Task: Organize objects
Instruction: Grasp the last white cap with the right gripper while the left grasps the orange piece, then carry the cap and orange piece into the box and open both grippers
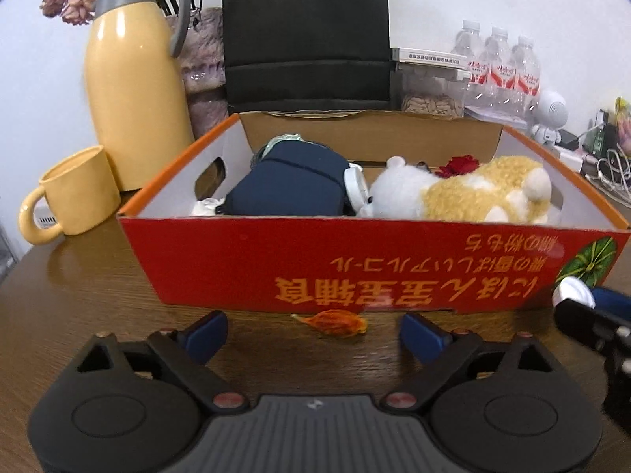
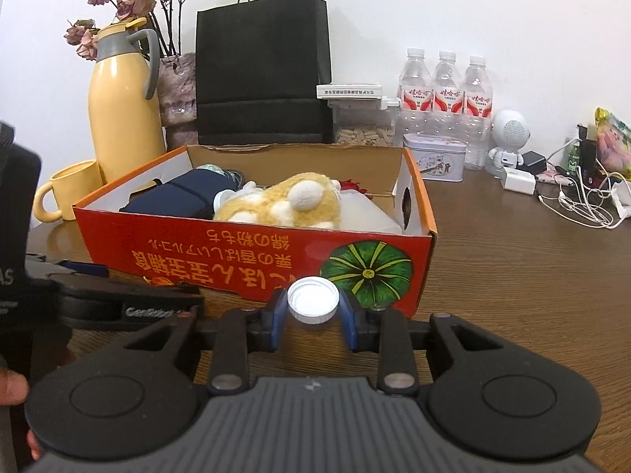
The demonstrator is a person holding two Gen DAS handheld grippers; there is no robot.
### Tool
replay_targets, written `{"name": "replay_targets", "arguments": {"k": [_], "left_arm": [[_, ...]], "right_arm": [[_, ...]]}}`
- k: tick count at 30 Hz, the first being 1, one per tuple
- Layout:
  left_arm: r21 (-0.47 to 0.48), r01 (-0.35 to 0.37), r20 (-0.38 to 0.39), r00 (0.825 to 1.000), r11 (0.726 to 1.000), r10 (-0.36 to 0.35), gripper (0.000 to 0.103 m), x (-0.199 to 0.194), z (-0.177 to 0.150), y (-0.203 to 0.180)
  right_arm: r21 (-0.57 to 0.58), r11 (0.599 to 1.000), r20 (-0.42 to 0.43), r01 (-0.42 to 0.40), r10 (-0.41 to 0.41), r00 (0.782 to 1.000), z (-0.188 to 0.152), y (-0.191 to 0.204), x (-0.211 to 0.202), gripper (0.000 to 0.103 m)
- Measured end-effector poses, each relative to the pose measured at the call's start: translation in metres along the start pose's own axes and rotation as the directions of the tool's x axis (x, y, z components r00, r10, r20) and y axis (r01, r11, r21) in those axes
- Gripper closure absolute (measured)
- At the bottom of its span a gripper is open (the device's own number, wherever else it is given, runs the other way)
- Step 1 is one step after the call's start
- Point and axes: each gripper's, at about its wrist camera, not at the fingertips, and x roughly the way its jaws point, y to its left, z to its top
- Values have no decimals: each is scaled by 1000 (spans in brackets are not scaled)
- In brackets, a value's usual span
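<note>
A red cardboard box stands open on the brown table. Inside it lie a white and tan plush toy, a navy pouch and a red flower. A small orange object lies on the table just before the box's front wall. My left gripper is open, its blue fingers either side of the orange object and not touching it. My right gripper is shut on a white bottle cap, held in front of the box's right corner.
A yellow thermos and yellow mug stand left of the box. Behind it are a black paper bag, water bottles, a tin, a white robot figure and tangled cables.
</note>
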Motion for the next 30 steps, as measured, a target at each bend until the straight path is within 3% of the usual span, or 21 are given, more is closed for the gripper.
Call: {"name": "replay_targets", "arguments": {"k": [1, 4, 6, 7, 11, 18, 30], "left_arm": [[-1, 3, -1, 1000, 1000, -3, 14, 1, 0, -2], [-4, 45, 6, 999, 999, -45, 33, -1, 0, -4], [8, 77, 17, 997, 997, -77, 57, -4, -1, -5], [14, 82, 22, 996, 997, -82, 64, -5, -1, -6], [32, 111, 19, 994, 993, -111, 65, -7, -2, -7], [34, 99, 26, 995, 994, -100, 65, -13, -5, -3], [16, 131, 158, 979, 991, -132, 65, -60, -6, 12]], "right_arm": [[-3, 1000, 1, 1, -1, 1000, 0, 1, 0, 74], [-3, 1000, 1, 0, 0, 1000, -1, 1, 0, 74], [-2, 1000, -1, 1, -1, 1000, -1, 1, 0, 74], [-2, 1000, -2, 1, -1, 1000, -1, 1, 0, 74], [-6, 1000, -4, 3, -3, 1000, -2, 2, 0, 74], [-8, 1000, 1, 1, -1, 1000, -2, 3, -1, 74], [1, 1000, 103, -15, 15, 995, 4, -1, -26, 74]]}}
